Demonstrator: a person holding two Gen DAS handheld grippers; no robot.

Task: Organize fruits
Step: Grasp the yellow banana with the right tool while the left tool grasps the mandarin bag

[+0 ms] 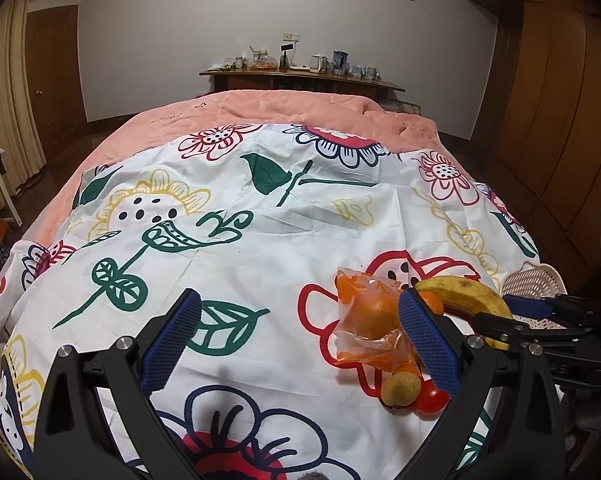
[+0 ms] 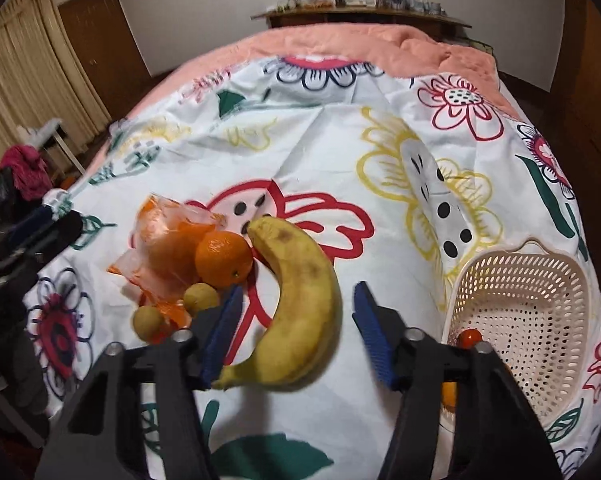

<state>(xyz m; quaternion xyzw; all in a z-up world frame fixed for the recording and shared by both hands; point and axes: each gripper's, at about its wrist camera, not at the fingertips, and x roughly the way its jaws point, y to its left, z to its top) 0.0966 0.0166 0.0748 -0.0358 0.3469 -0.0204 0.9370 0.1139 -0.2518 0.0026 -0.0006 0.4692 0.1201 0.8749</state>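
A yellow banana point(image 2: 300, 304) lies on the flowered sheet, and my right gripper point(image 2: 296, 336) is open with its blue pads on either side of it. Left of it are a loose orange point(image 2: 223, 258), an orange in a clear bag point(image 2: 168, 248) and two small tan round fruits point(image 2: 200, 298). A white mesh basket point(image 2: 540, 280) at the right holds a small red tomato point(image 2: 470, 337) and an orange fruit. My left gripper point(image 1: 304, 340) is open and empty over the sheet, left of the bag point(image 1: 370, 320); the banana point(image 1: 464, 294), a tan fruit point(image 1: 400, 390) and a red tomato point(image 1: 432, 400) show there.
The flowered sheet point(image 1: 260, 248) covers a bed with a pink quilt point(image 1: 284, 106). The basket point(image 1: 534, 280) sits near the bed's right edge. A wooden sideboard point(image 1: 300, 76) with jars stands at the far wall. Wardrobes stand to the right, curtains and a door to the left.
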